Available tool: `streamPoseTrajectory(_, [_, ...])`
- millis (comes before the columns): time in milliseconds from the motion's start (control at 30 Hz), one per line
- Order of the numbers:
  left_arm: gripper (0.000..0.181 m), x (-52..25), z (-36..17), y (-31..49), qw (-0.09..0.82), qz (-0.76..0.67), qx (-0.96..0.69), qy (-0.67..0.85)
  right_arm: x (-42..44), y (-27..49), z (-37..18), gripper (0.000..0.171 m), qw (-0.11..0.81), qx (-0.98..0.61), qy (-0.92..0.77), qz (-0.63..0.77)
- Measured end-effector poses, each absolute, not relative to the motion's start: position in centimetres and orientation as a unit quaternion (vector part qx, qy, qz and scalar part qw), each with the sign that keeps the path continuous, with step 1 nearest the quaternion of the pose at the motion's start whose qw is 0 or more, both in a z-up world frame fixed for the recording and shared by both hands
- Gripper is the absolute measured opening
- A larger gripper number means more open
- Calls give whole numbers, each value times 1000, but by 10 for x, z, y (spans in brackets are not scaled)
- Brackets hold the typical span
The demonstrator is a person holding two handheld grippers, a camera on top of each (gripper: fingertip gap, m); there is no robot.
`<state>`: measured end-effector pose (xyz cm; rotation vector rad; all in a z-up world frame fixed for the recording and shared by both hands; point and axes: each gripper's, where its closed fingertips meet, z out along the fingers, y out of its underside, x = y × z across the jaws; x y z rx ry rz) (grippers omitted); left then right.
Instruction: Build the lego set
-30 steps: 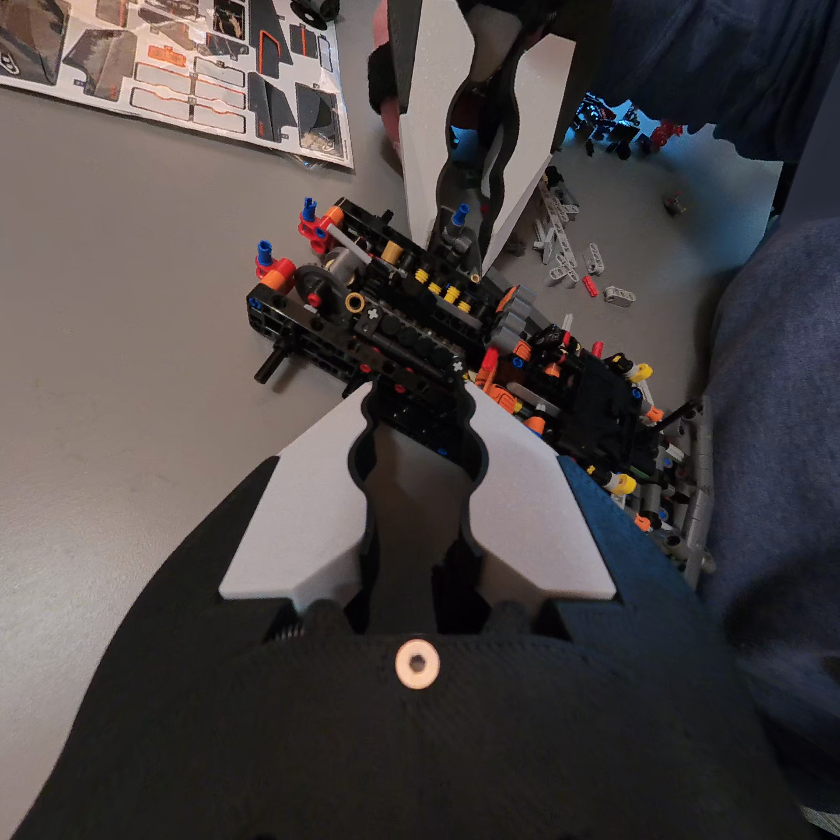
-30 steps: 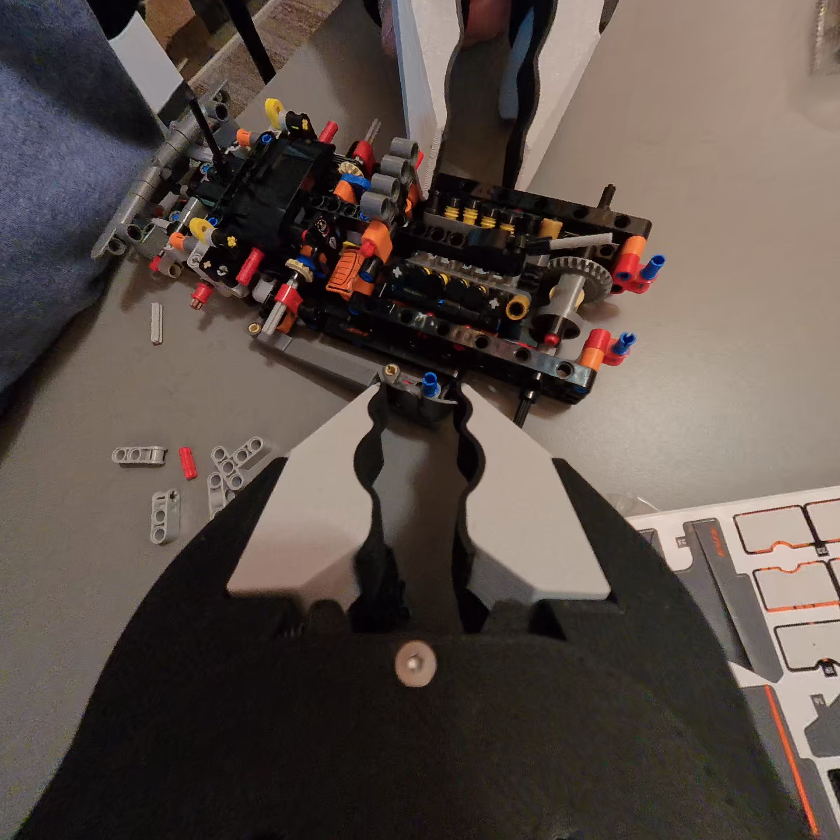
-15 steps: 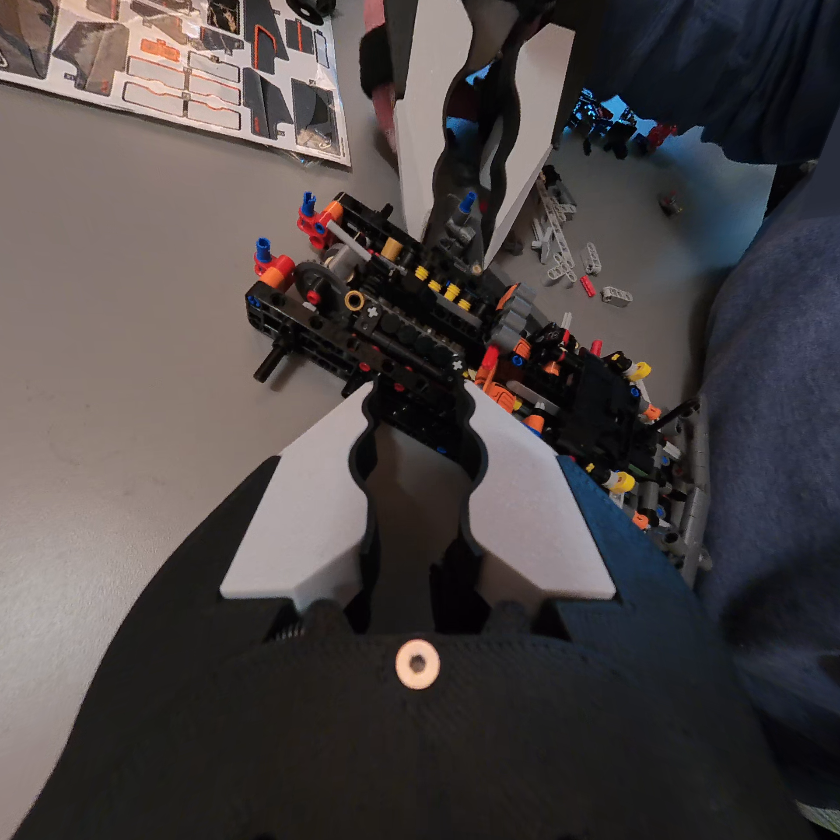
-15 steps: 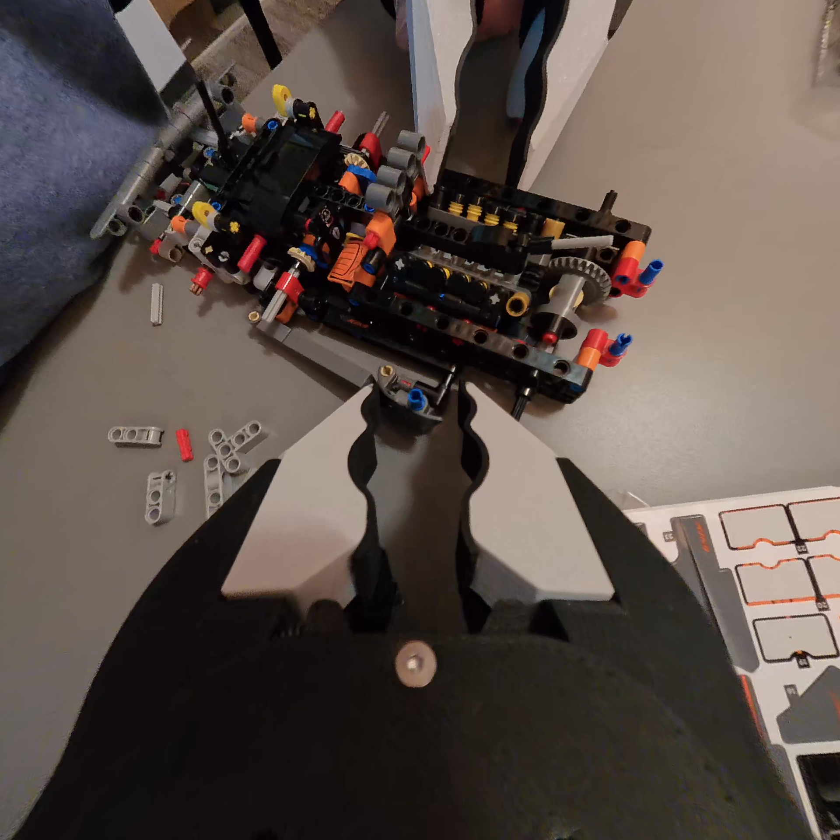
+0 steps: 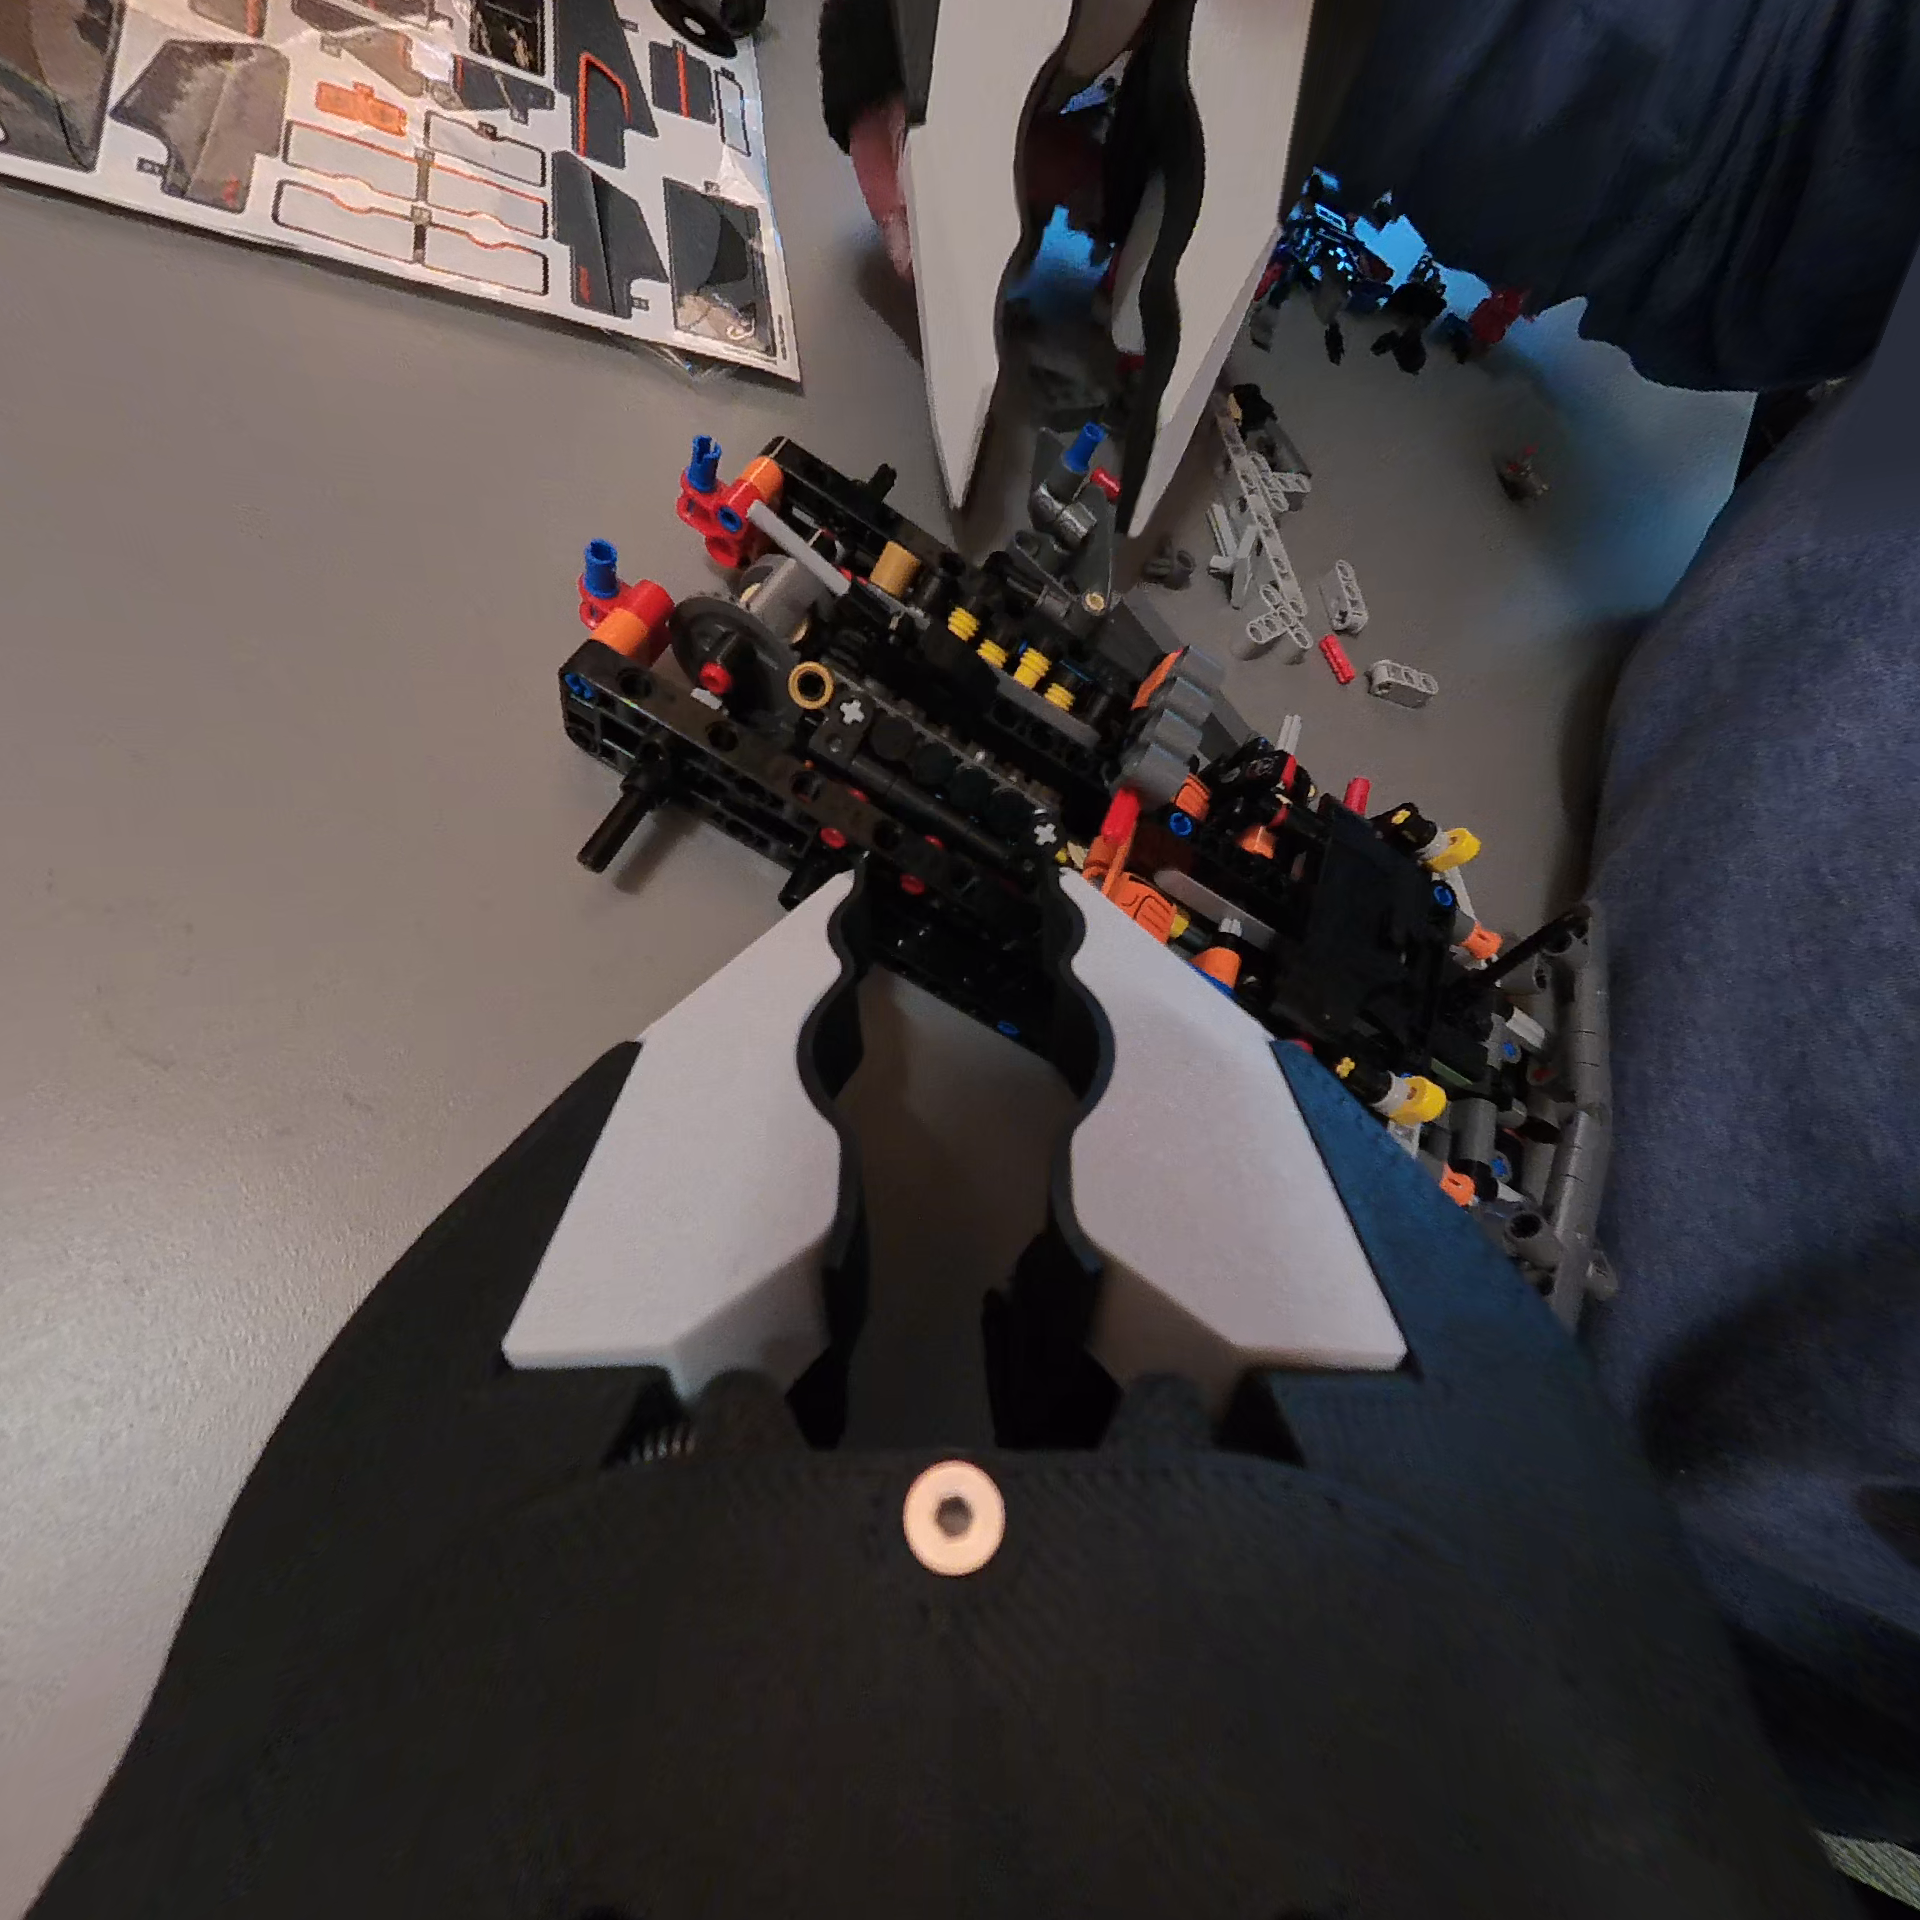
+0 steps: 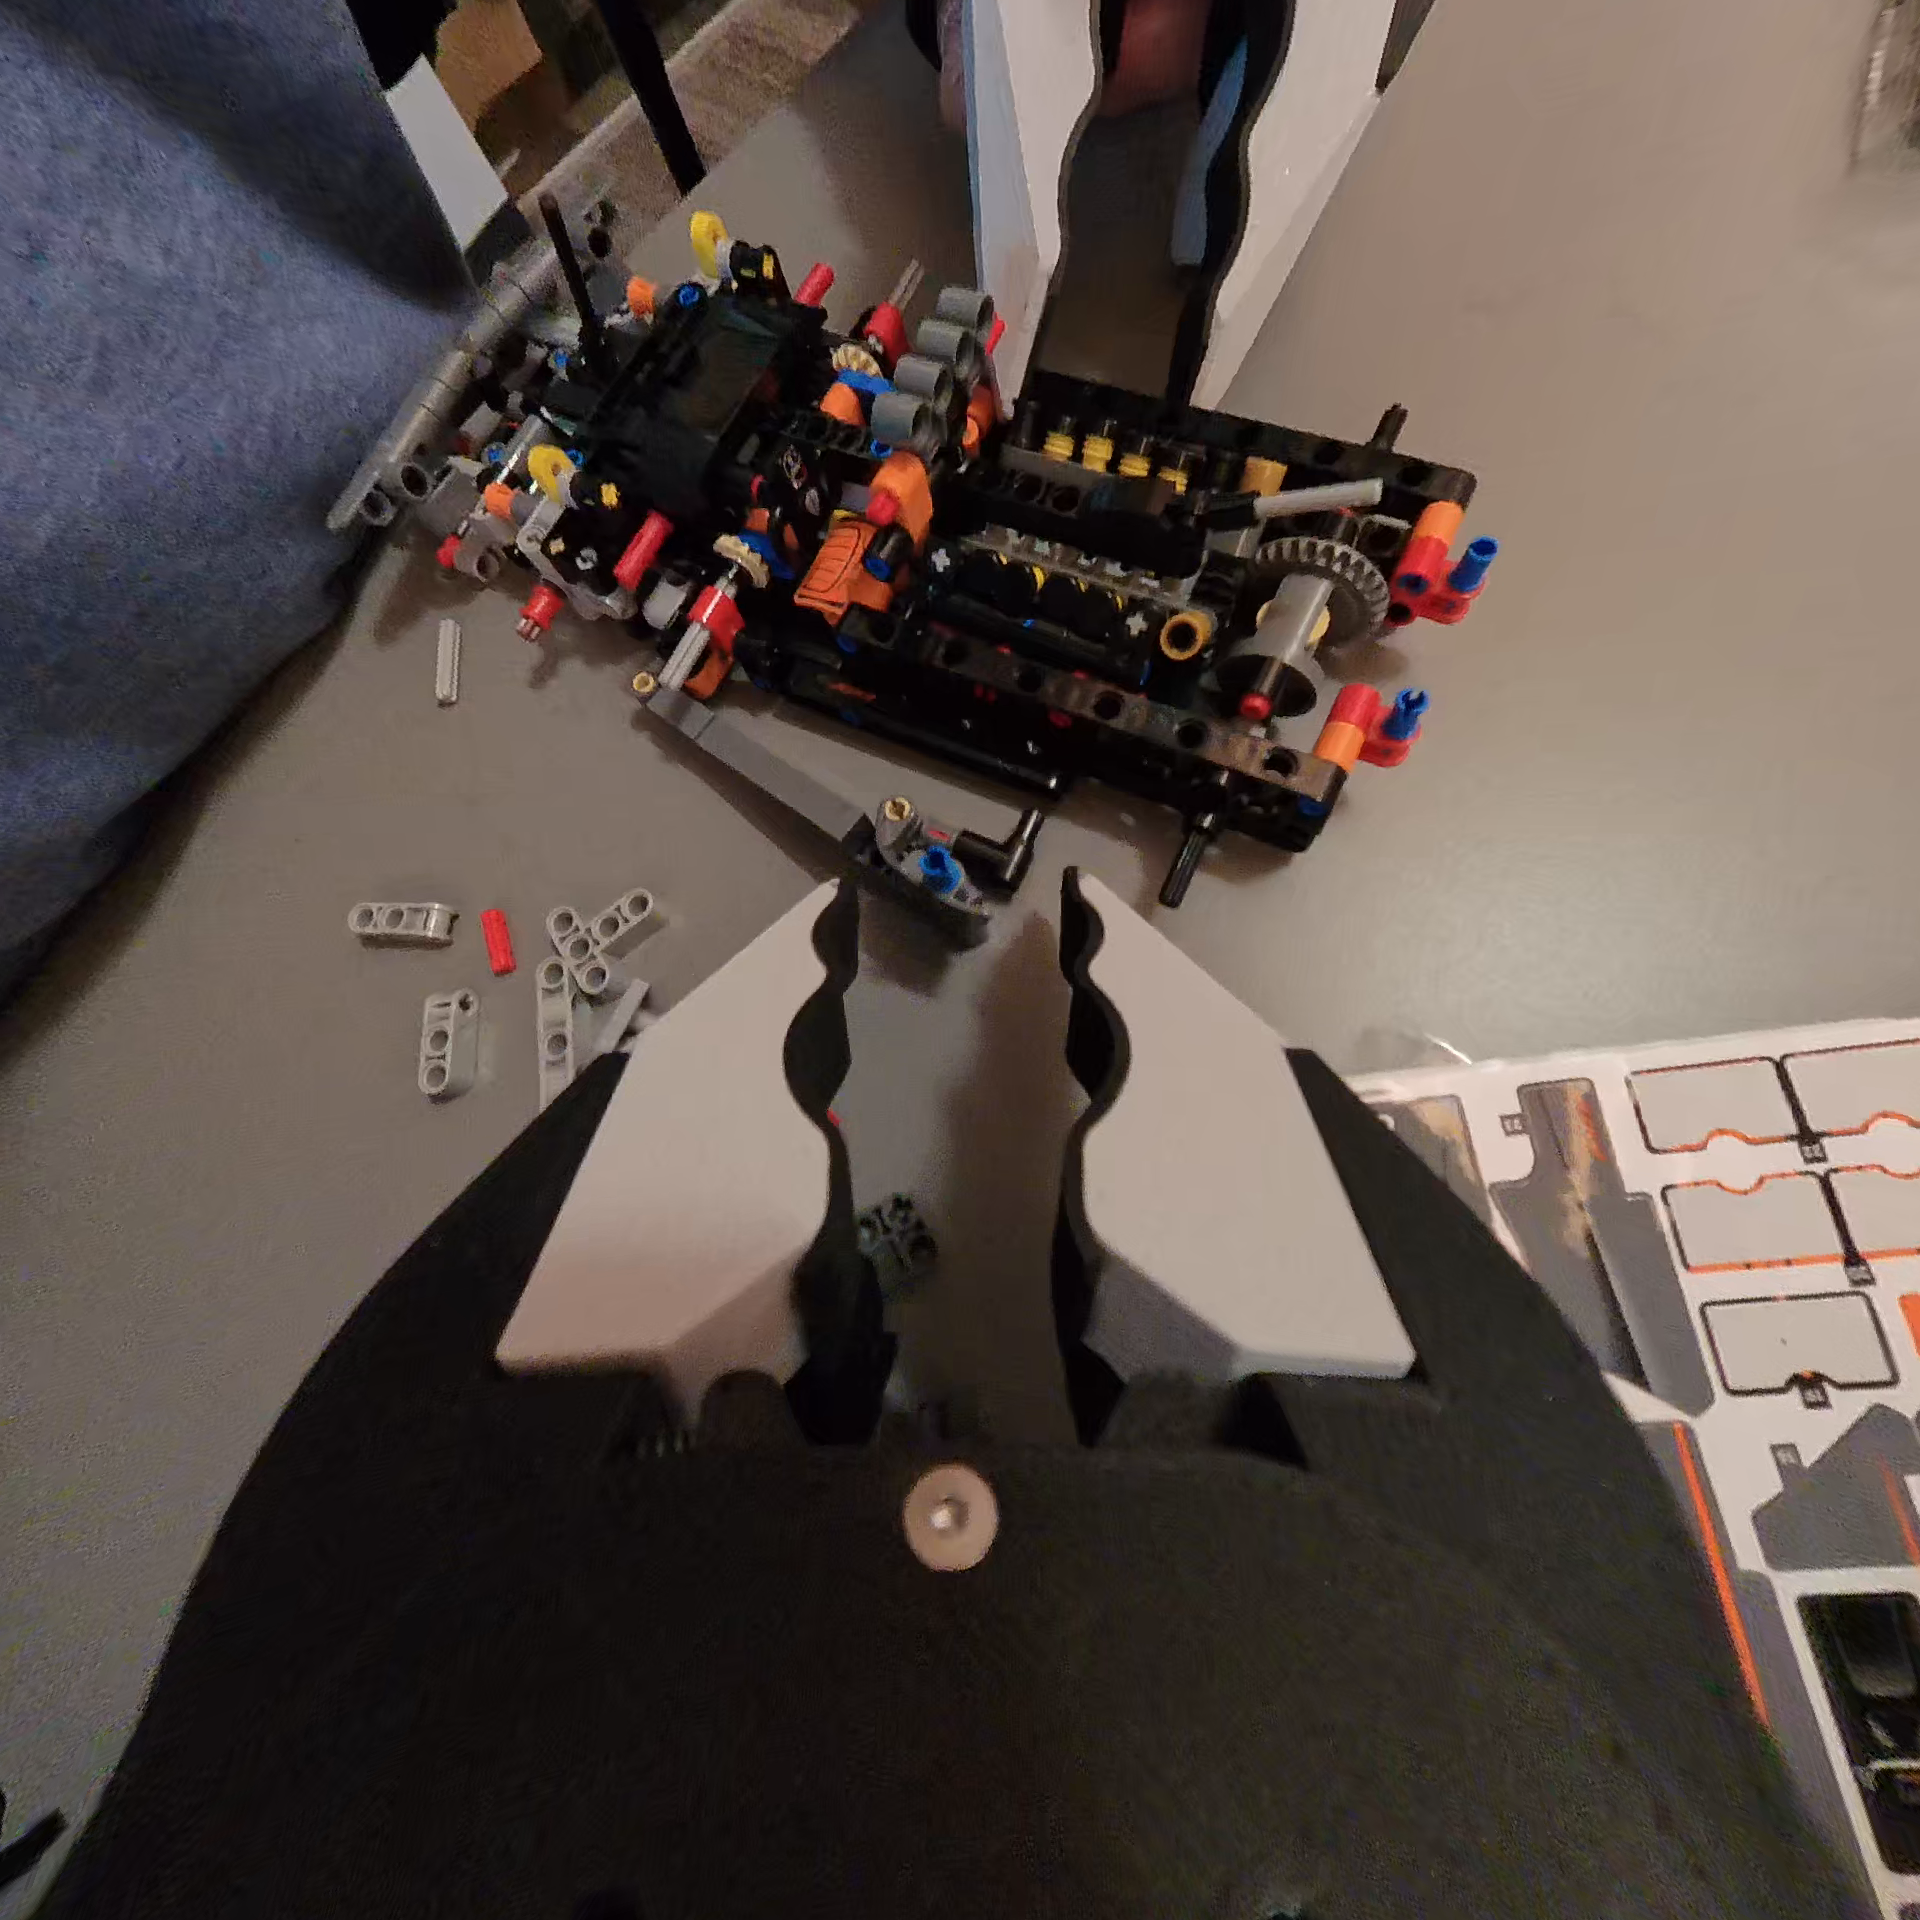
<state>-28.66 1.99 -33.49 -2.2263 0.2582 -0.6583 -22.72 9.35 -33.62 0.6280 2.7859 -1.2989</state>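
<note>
The lego model (image 5: 935,727), a long black chassis with orange, red, yellow and blue parts, lies on the grey table; it also shows in the right wrist view (image 6: 1039,623). My left gripper (image 5: 956,914) is shut on the model's near black side beam and shows at the model's far side in the right wrist view (image 6: 1107,384). My right gripper (image 6: 956,904) is open and empty, just short of a small grey piece with a blue pin (image 6: 925,868) at the end of the model's grey beam. In the left wrist view this gripper (image 5: 1049,514) stands around that piece (image 5: 1070,488).
A sticker sheet (image 6: 1714,1247) lies right of my right gripper, also seen in the left wrist view (image 5: 416,177). Loose grey beams and a red pin (image 6: 561,966) lie left of it. A small black connector (image 6: 894,1236) lies under it. A blue-clothed person (image 5: 1766,935) borders the model. To reach the red pin (image 6: 561,966) in a straight line is about 7 cm for my right fingers, about 15 cm for my left. The left camera catches it too, in the left wrist view (image 5: 1296,613).
My right gripper has opened and drawn back from the model, letting go of the grey piece with the blue pin, which stays by the grey beam. The left gripper has not moved.
</note>
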Motion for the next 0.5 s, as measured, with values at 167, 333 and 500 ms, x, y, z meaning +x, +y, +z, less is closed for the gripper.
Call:
streamPoseTrajectory(167, [30,-286,-335,21,392,-260,-877,103,-225,88,-345,33,2,188,894,-406])
streamPoseTrajectory(333, [30,-286,-335,21,392,-259,-877,103,-227,86,-347,27,-13,187,896,-402])
streamPoseTrajectory(500, [30,-285,-335,21,391,-261,-877,105,-228,85,-347,26,-26,190,897,-398])
